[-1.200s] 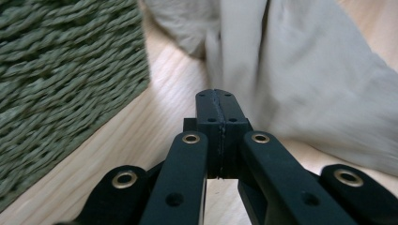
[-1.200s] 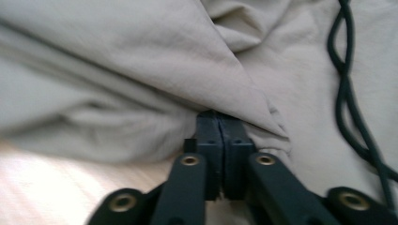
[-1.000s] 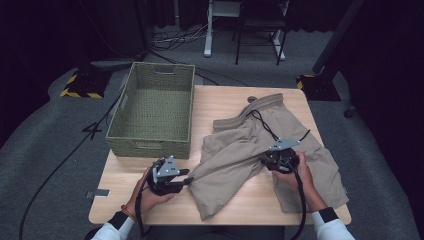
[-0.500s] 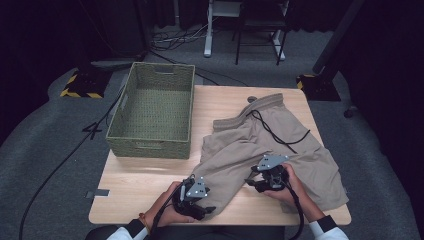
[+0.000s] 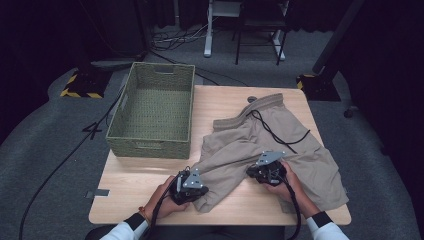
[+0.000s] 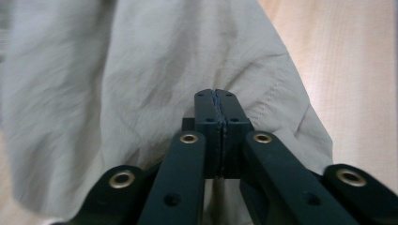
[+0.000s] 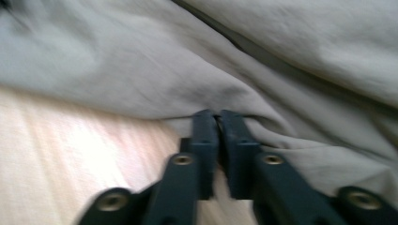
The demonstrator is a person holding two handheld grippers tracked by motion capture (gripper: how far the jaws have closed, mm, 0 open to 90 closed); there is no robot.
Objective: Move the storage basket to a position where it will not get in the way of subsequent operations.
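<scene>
Khaki shorts (image 5: 280, 150) with a black drawstring (image 5: 272, 131) lie spread on the right half of the wooden table (image 5: 135, 192). My left gripper (image 5: 201, 192) is at the hem of the near leg. Its jaws have just been closing and now stand shut, pinching the fabric (image 6: 141, 84), with creases running out from the tips (image 6: 217, 96). My right gripper (image 5: 253, 173) is at the inner edge of the other leg. It has also just been closing, and its jaws are shut (image 7: 217, 117) on a fold of cloth (image 7: 291, 93) next to bare wood (image 7: 70, 154).
A green woven basket (image 5: 150, 148) stands at the table's left, with nothing in it. Bare tabletop lies in front of the basket and along the near edge. Cables, a yellow-black striped block (image 5: 80, 86) and furniture legs are on the grey floor beyond.
My left gripper has moved right from the bare wood onto the shorts' near hem. The right gripper has slid toward me and left to the cloth's edge. Both now pinch fabric.
</scene>
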